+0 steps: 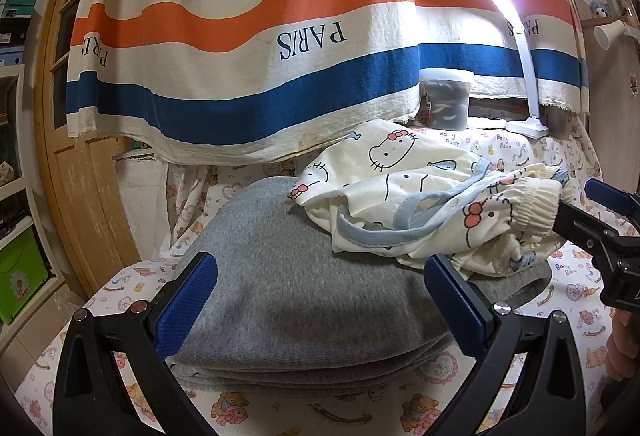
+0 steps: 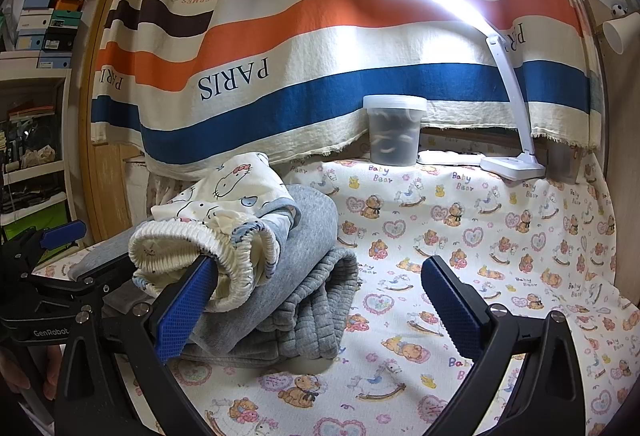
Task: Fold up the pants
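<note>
On the left part of the bear-print cloth point(image 2: 460, 228), cream cat-print pants point(image 1: 404, 192) lie crumpled atop folded grey garments point(image 1: 288, 300). Left gripper point(image 1: 320, 300) hovers wide open over the grey stack. Right gripper point(image 2: 320, 300) also gapes wide, one finger point(image 2: 188, 304) touching the pants' waistband.

Sheet point(image 2: 500, 236) open rightward; clothes pile point(image 2: 280, 276) blocks left.

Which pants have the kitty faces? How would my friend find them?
Look below the big striped curtain, at the pile of folded grey clothes on the teddy-bear sheet. The kitty pants lie crumpled on top: cream, with cat faces, red bows and a ruffled elastic waistband.
</note>
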### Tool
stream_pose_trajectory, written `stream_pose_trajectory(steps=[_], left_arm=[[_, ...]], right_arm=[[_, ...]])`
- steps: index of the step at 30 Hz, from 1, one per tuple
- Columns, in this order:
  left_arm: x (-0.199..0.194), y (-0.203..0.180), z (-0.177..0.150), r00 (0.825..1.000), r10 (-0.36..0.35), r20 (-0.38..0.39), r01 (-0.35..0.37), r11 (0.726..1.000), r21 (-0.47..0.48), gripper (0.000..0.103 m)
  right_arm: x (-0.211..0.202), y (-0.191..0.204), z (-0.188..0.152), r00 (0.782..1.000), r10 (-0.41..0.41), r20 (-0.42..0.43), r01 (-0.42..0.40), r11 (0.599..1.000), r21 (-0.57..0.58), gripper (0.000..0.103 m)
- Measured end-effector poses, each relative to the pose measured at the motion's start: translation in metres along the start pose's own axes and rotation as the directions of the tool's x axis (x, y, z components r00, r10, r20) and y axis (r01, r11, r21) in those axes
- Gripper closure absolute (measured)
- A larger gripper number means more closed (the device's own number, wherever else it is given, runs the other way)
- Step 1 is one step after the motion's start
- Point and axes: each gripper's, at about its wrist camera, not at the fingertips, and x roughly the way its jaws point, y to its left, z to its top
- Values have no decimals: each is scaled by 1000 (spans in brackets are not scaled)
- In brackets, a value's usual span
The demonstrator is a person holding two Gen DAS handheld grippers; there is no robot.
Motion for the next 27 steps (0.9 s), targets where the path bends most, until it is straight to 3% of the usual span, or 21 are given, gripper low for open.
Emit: stream_pose_trajectory(steps=[27], left_arm=[[2, 0, 0, 1000, 0, -6, 0, 1000, 0, 0]], right_arm=[[0, -1, 0, 1000, 2, -1, -2, 1000, 0, 1]])
